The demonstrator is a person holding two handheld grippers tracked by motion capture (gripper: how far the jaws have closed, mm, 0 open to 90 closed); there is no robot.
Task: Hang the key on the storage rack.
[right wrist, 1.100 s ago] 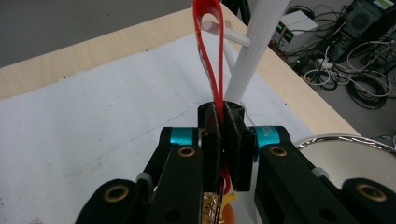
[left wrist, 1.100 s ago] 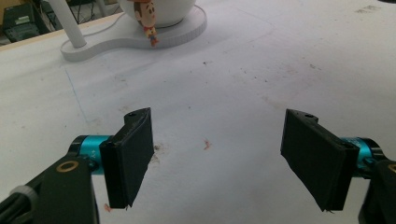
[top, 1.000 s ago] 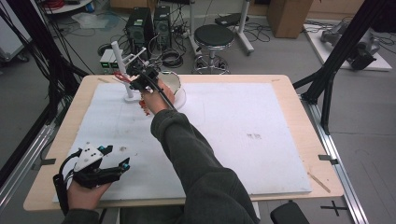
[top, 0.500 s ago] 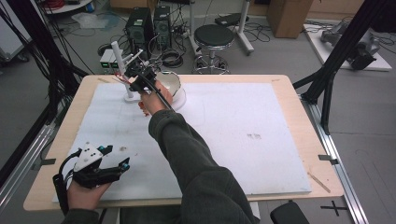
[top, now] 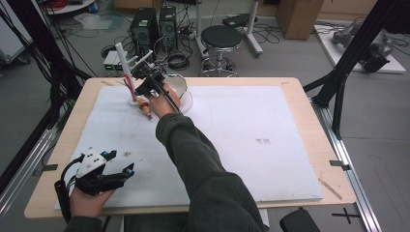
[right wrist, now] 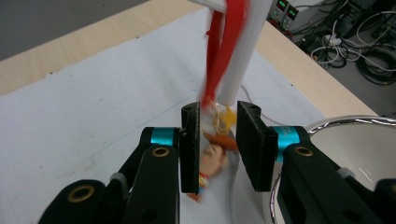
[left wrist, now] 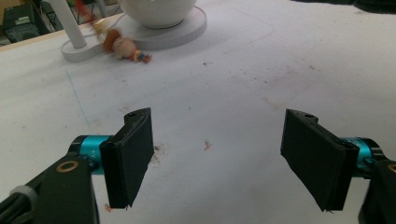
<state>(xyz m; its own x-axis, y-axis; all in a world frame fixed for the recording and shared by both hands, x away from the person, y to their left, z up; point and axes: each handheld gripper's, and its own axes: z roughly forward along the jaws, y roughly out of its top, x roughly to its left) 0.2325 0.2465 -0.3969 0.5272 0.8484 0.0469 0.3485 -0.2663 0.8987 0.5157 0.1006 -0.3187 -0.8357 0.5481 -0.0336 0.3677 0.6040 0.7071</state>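
A: We've got the right gripper out at the far left of the table, jaws drawn close around a small doll figure with a brown hat.

B: Close, but we can't tell that they're pinching it; a gap shows on one side, and the shot's blurred.

A: The figure lies on the white mat, just beside the white stand with its red strap, the white bowl alongside.

B: And the left gripper?

A: Near corner, our side. Jaws spread wide, nothing between them but stained mat.
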